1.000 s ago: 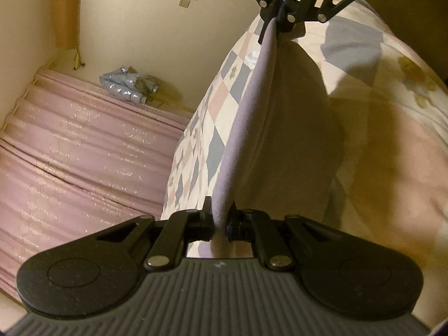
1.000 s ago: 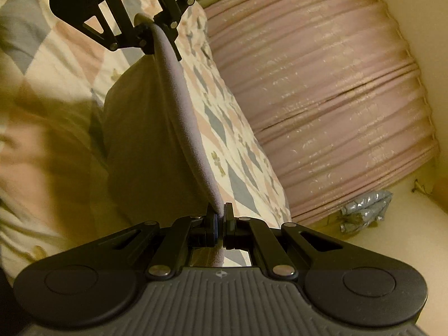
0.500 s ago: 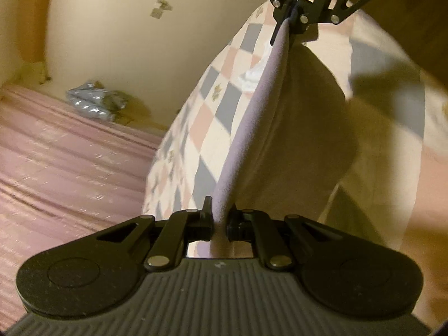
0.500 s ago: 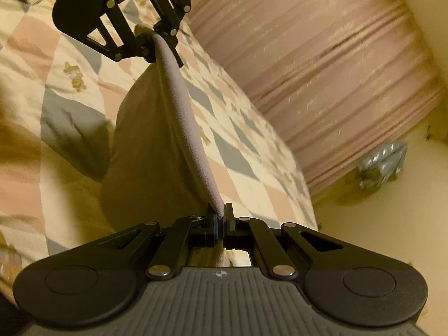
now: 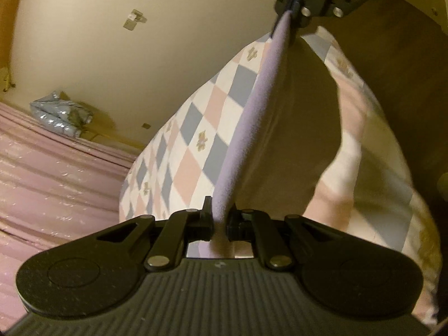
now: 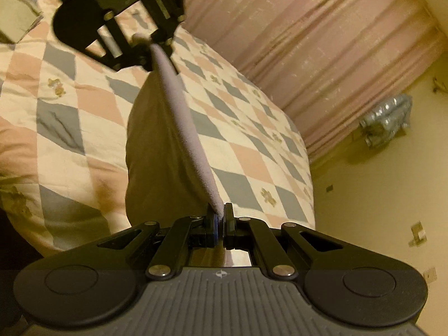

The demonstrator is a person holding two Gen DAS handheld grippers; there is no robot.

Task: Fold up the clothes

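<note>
We see a bed covered by a quilt point(image 5: 196, 151) patterned in pink, blue-grey and cream diamonds, with small bear figures printed on some cream patches. Beside the bed hangs a pleated pink curtain point(image 6: 322, 42). A crumpled silvery-blue bundle point(image 5: 60, 112) lies near the curtain, against a cream wall point(image 5: 140, 56). On that wall we make out a few small fittings point(image 5: 134, 22).

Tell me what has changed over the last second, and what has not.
Both grippers have carried the purple cloth further over the checked quilt, and both views now show more wall and less of the pink curtain. Nothing was grasped or released. The left gripper and right gripper stay shut on opposite ends of the cloth, its top edge stretched between them, the rest hanging below.
</note>
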